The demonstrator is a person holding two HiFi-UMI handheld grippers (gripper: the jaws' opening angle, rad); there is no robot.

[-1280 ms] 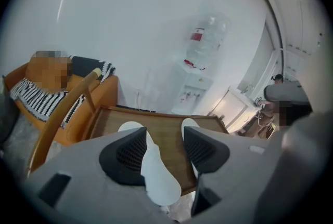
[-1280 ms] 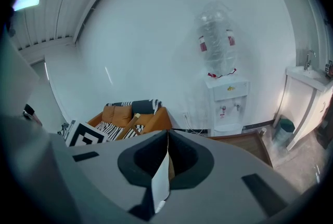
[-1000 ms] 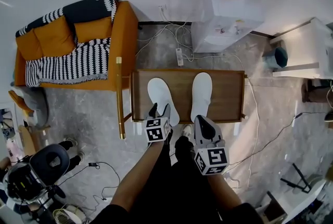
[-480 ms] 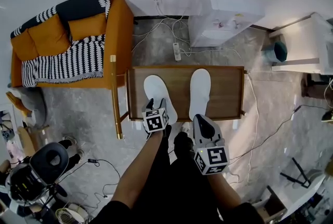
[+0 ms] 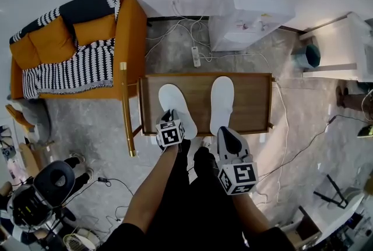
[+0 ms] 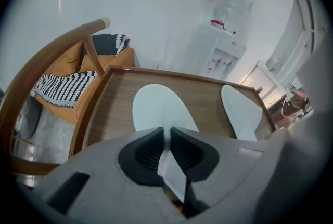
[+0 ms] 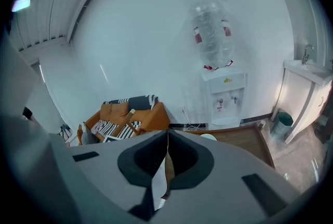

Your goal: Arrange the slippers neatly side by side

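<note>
Two white slippers are on the wooden table (image 5: 253, 98), both soles on the surface. The right slipper (image 5: 222, 101) sits near the middle, its long axis square to the front edge, toe to the far edge and heel near the front edge. The left slipper (image 5: 169, 98) is the problem: it lies skewed, with its toe toward the far-left corner and its heel angled in toward the middle of the front edge, so the heels are closer together than the toes. My left gripper (image 5: 169, 117) is right at that heel. Its jaws are closing and are almost together, with the thin white heel rim between the pads, so I call it a pinch on the left slipper. The slipper stretches straight away from the claw, slightly to its left. My right gripper (image 5: 226, 131) hovers just off the front edge below the right slipper's heel. Its jaws are pressed together on nothing, and its camera points up at the wall. The left claw is the nearer one and is already on the job. My guess is that the heel needs to swing toward the left edge until the two axes run parallel, then slide in beside its mate. The risk is the thin rim slipping out of the pinch.
</note>
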